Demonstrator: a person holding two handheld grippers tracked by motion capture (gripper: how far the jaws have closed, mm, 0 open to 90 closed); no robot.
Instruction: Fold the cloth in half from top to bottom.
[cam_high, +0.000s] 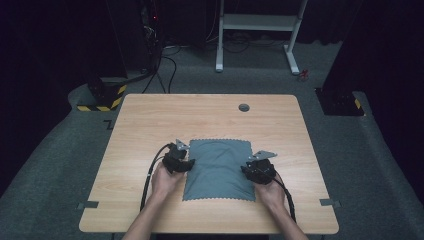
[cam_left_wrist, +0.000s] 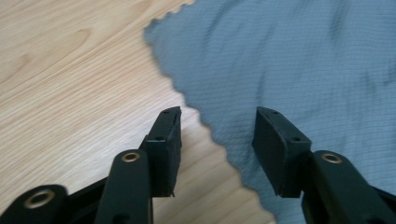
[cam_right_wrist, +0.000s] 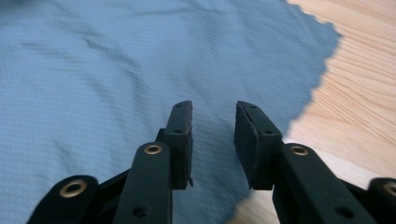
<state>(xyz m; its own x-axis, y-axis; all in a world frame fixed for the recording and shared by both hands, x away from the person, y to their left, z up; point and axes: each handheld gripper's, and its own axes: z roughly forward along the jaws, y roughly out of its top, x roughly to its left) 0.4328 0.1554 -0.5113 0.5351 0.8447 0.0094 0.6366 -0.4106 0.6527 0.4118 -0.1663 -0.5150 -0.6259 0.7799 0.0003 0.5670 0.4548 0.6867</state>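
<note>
While both forearms come in from the near edge of the wooden table (cam_high: 150, 115), the person's left hand (cam_high: 165, 181) holds the left gripper (cam_high: 186, 164) at the left edge of a grey cloth (cam_high: 219, 167), and the right hand (cam_high: 270, 192) holds the right gripper (cam_high: 248, 171) at the cloth's right edge, so the two tools face each other across the fabric with the wrists angled slightly inward. The cloth lies flat and spread out in the near middle of the table, roughly square, with a zigzag-cut border. A black cable trails from each gripper back along the forearm, and a grey three-cornered plate sits on top of each. From above, the jaws are too small to judge; the gripper views settle it. In the left gripper view, the left gripper (cam_left_wrist: 218, 128) has its jaws wide apart, straddling the scalloped edge of the cloth (cam_left_wrist: 299, 60), one jaw over bare wood (cam_left_wrist: 70, 84) and the other over fabric, nothing between them. In the right gripper view, the right gripper (cam_right_wrist: 214, 126) has its jaws parted by a narrower gap, both over the cloth (cam_right_wrist: 116, 70) just inside its edge, with wood (cam_right_wrist: 364, 93) to the side; whether the tips touch the fabric cannot be told. The high view adds a round grommet hole (cam_high: 244, 107) near the table's far edge.
</note>
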